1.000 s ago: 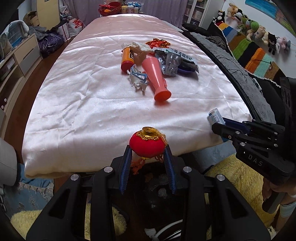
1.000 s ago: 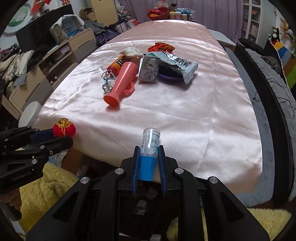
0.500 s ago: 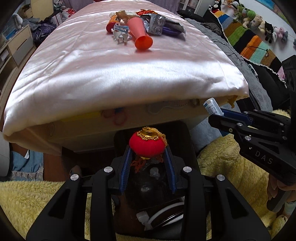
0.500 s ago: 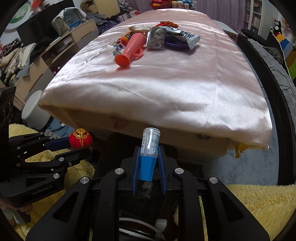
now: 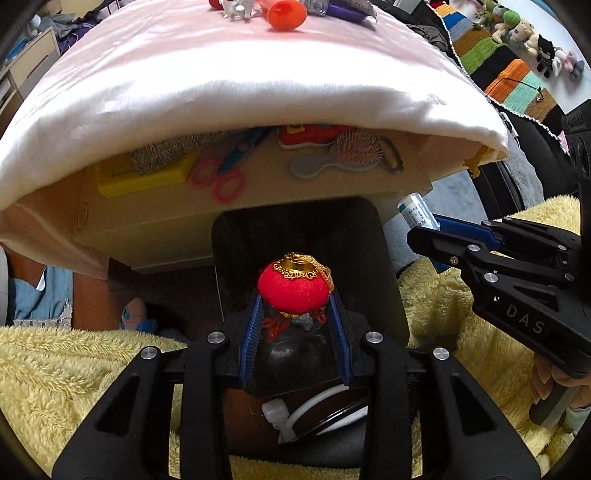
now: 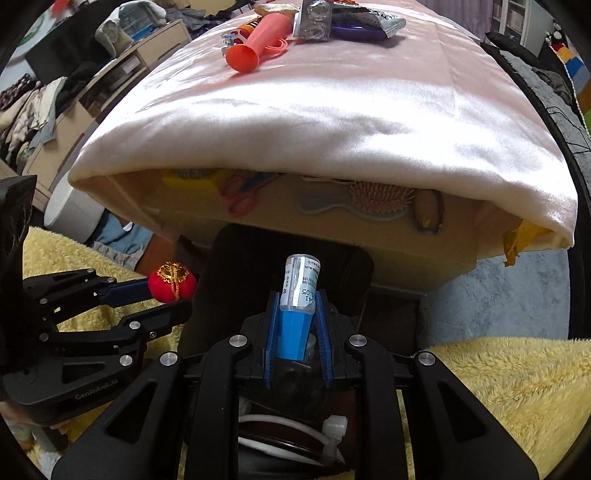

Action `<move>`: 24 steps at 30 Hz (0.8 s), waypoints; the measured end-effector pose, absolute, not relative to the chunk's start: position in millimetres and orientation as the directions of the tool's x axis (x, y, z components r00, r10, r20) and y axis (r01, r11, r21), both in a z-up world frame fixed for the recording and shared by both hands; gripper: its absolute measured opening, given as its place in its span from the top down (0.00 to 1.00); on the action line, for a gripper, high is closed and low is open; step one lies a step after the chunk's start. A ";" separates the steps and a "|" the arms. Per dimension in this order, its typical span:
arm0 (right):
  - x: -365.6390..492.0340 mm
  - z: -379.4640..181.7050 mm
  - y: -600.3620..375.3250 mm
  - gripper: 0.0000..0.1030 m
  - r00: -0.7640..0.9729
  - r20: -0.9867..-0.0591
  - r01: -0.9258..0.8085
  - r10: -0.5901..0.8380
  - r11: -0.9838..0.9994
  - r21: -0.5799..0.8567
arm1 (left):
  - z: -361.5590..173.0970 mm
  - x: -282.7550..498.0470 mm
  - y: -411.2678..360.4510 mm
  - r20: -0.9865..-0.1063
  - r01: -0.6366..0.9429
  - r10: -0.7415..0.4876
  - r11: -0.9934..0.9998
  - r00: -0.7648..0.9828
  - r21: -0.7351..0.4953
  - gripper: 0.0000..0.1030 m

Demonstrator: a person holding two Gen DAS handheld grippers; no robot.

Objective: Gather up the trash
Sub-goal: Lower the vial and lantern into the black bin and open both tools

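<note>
- We see the table under a pink cloth, filling the upper half of both views, its near edge at about 12 o'clock from each gripper.
- Yellow rug spreads at 8 and 4 o'clock in both views.
- A black bin sits on the floor against the table's near edge, directly beyond both grippers' tips.
- Our left gripper grips a red lantern, which bulges above the blue pads, over the bin's dark opening.
- Our right gripper is clamped on a bottle; its blue cap sits between the pads, the labelled body sticks up toward 12 o'clock, also over the bin.
- In the left view the right gripper comes in from 3 o'clock; in the right view the left comes in from 9 o'clock.
- More trash lies far up the cloth at 12 o'clock: an orange horn, a foil wrapper, a blister pack.
- Pictures of scissors and a brush show on the table's front.
</note>
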State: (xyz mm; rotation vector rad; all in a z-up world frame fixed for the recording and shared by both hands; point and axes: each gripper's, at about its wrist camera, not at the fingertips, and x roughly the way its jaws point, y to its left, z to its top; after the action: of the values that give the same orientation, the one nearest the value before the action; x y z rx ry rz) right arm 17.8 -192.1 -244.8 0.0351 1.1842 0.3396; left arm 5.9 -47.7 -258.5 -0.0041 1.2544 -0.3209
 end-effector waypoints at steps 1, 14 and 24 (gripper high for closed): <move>18.2 -245.6 -191.7 0.80 0.329 -0.902 -0.241 0.280 0.948 0.206 | -259.1 5.9 -47.9 -0.932 0.235 -0.240 0.955 0.270 -0.178 0.68; 20.5 -242.2 -193.4 0.78 0.332 -0.901 -0.211 0.280 0.953 0.218 | -264.2 7.3 -42.1 -0.937 0.216 -0.240 0.958 0.252 -0.187 0.47; 25.5 -214.2 -221.2 0.20 0.435 -0.862 -0.134 0.259 0.966 0.223 | -228.9 9.1 -32.3 -0.917 0.203 -0.177 0.973 0.359 -0.108 0.16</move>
State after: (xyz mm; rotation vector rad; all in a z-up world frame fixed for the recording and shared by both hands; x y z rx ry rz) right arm 25.6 -221.2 -214.2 0.1279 1.0939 0.2453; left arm 9.1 -32.3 -228.9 0.0259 1.1789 -0.2451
